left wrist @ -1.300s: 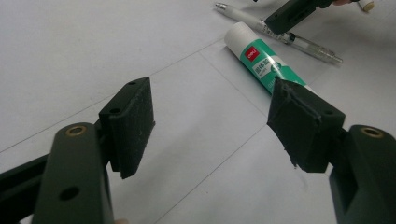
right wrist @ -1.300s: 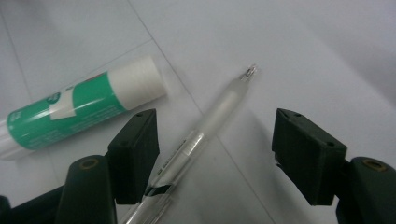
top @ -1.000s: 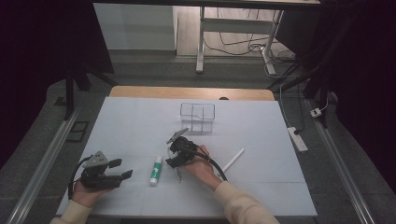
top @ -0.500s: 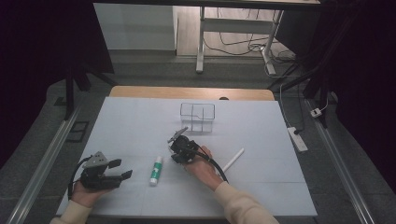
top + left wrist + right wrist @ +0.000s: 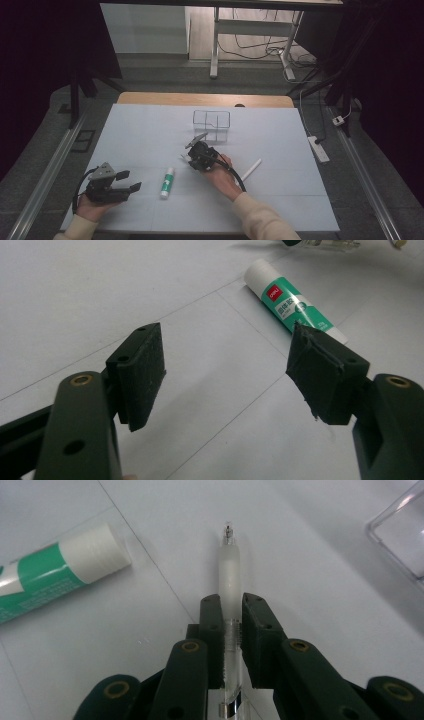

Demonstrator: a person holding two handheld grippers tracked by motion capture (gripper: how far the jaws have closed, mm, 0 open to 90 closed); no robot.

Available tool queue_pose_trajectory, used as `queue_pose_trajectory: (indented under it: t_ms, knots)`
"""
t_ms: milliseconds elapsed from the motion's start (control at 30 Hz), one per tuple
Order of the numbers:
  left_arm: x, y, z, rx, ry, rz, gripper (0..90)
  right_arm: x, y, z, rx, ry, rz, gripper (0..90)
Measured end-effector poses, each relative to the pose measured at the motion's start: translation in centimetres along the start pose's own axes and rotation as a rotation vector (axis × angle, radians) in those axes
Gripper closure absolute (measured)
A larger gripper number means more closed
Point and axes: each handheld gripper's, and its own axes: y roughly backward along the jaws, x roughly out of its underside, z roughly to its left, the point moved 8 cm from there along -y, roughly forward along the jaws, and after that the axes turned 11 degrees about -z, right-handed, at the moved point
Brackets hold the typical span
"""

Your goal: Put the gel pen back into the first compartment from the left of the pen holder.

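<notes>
White paper covers the table, with dark floor and cables beyond its far edge. From where I stand, the thing in play is a clear pen, clamped between the jaws of the right gripper. In the right gripper view the pen's long axis runs straight out along the jaws, its fine tip pointing away from the hand, with the frosted barrel sticking out past the pads.

Taking the clear organiser box as the landmark: the right gripper sits just on the near side of it, a short way off and not touching, and the box's corner shows ahead and to the right of the pen tip. So the coming carry looks to me like a short swing toward that box, with the pen likely needing to tip end-down to drop into a compartment. As far as I can make out the compartments hold nothing, though the walls are transparent and hard to read.

Nearer the person than the box lies a green and white glue stick, flat on the paper. The left gripper, well off to the box's near left, rests with its jaws spread and nothing between them, the glue stick just beyond them. A white stick lies to the near right of the box.
</notes>
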Motion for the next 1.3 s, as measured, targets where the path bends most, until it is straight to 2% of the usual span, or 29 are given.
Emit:
queue_pose_trajectory:
  t_ms: [433, 733, 1033, 1300]
  knots:
    - [0.1, 0.0, 0.1, -0.001, 0.000, 0.003, 31.3, -1.3, 2.0, -0.7, -0.020, -0.033, -0.089, 79.2]
    - [0.1, -0.1, 0.2, -0.002, 0.002, 0.004, 31.3, -2.6, 3.9, -0.9, -0.050, -0.061, -0.180, 79.2]
    - [0.1, -0.1, 0.2, 0.000, 0.004, 0.003, 31.3, -3.4, 5.0, -1.3, -0.078, -0.092, -0.243, 79.2]
    - [0.1, -0.1, 0.2, 0.000, 0.005, 0.003, 31.2, -3.9, 5.8, -1.6, -0.085, -0.108, -0.297, 79.2]
